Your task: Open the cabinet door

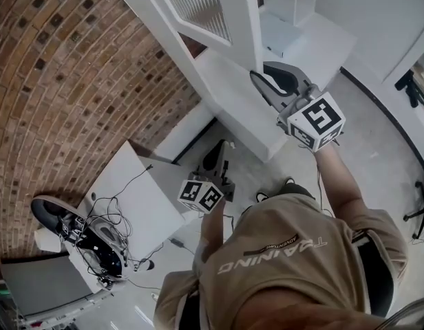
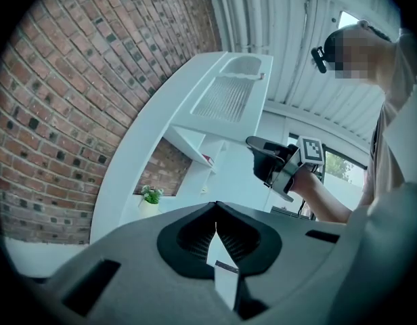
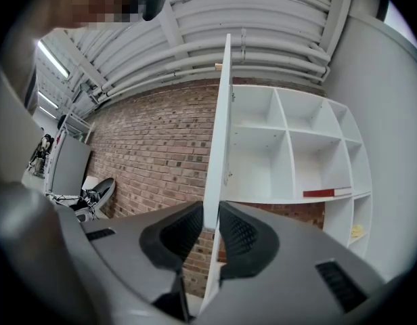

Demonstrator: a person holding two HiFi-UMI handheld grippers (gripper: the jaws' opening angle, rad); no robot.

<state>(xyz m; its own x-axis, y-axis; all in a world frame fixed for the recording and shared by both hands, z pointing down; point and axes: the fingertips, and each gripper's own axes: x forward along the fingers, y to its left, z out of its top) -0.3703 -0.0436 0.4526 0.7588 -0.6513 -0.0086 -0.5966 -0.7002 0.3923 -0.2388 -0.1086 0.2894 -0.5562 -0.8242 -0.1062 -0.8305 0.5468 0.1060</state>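
The cabinet door is seen standing open from the white cabinet, edge-on at 12 o'clock in the right gripper view. Its free edge is clamped by the right gripper, which is held out at 1 o'clock in the head view. Both pads are pressed on the panel at a narrow gap. The left gripper is carried low, just toward 6 o'clock from centre and well apart from the door. Its jaws are brought together on nothing. A brick wall is spread from 9 to 11 o'clock.
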